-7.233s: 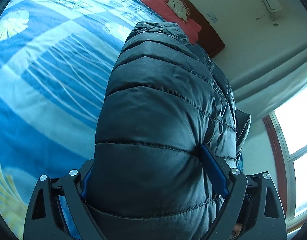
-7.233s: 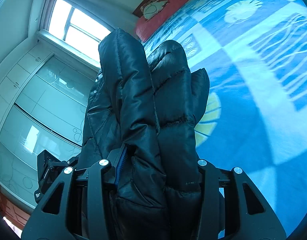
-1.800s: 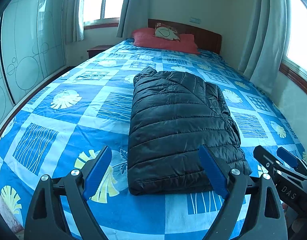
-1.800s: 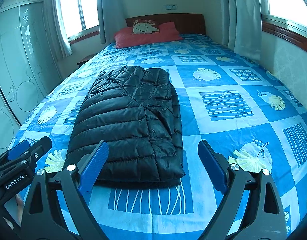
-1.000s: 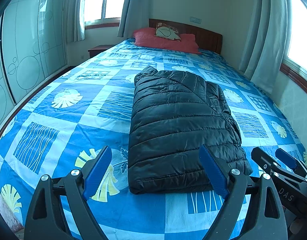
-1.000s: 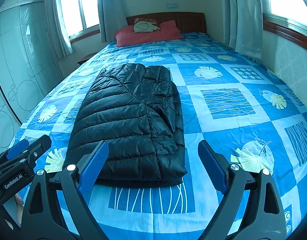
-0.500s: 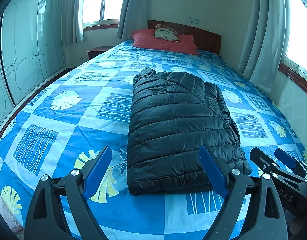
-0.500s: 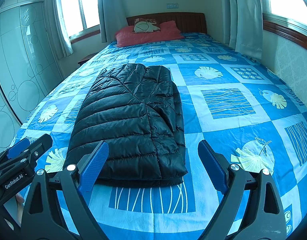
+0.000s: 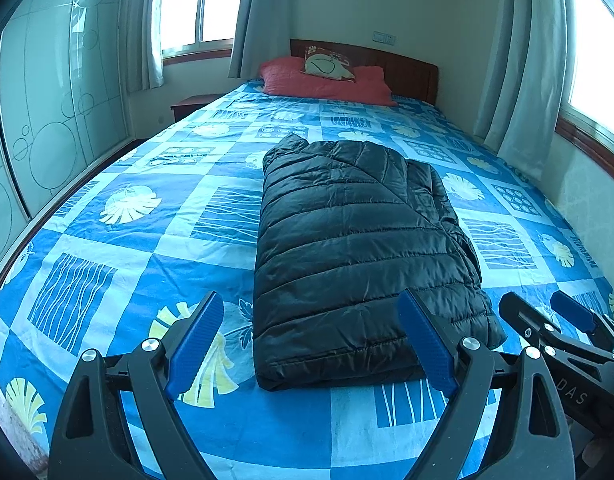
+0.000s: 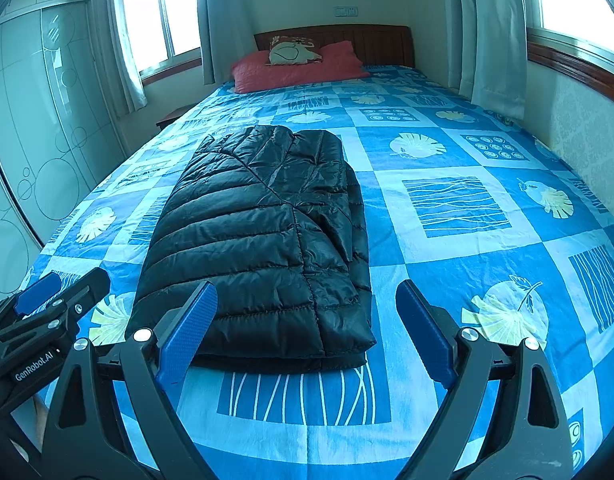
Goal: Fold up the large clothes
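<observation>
A black quilted puffer jacket (image 9: 355, 240) lies folded into a long rectangle on the blue patterned bedspread (image 9: 147, 240). It also shows in the right wrist view (image 10: 263, 240). My left gripper (image 9: 311, 320) is open and empty, held back above the foot of the bed, short of the jacket's near edge. My right gripper (image 10: 303, 300) is open and empty too, beside the left one. The right gripper shows at the right edge of the left wrist view (image 9: 547, 320), and the left gripper at the left edge of the right wrist view (image 10: 55, 296).
Red pillows (image 9: 327, 80) and a wooden headboard (image 9: 407, 68) stand at the far end. A glass-door wardrobe (image 9: 47, 120) lines the left side. Curtains (image 9: 519, 60) and a wall run along the right. A nightstand (image 9: 191, 102) sits at the far left.
Seven seconds ago both grippers were shut on the jacket and held it up. Since then they let go and pulled back. Over the last second almost nothing has moved.
</observation>
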`<state>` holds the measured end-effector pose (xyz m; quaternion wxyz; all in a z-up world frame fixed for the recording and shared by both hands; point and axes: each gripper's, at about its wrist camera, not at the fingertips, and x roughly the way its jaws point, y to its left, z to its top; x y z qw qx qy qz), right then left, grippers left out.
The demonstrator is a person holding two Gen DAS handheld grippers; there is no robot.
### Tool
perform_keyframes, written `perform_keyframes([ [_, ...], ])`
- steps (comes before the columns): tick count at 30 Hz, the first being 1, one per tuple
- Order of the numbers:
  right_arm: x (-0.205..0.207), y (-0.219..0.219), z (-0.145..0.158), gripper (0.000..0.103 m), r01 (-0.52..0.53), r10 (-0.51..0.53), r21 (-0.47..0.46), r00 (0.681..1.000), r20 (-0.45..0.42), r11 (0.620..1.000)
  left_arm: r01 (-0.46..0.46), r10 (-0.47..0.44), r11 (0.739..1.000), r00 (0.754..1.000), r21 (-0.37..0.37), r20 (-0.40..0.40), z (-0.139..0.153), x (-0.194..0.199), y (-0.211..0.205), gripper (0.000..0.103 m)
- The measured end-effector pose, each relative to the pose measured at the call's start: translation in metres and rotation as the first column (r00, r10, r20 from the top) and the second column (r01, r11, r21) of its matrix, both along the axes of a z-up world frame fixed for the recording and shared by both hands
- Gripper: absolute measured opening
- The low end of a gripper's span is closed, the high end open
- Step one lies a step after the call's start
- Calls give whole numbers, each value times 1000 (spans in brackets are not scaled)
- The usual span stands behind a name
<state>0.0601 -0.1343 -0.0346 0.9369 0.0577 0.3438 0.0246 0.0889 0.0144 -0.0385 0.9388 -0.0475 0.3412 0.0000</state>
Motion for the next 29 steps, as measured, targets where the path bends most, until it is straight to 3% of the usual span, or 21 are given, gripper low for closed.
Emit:
perform_keyframes([
  [20,-1,0,-5,91,-9,9,6,1000,-7,1000,-16,16,1000,1000,12,10,-5,-3,2,90],
  [24,1,-5,-6,91,-7,8,11,1000,-10,1000,-25,24,998,999,50,32,-6,-2,1,90],
  [29,5,-19,-10,91,12,-12,10,1000,-14,1000,-5,5,1000,1000,3,-19,-15,8,11,90],
])
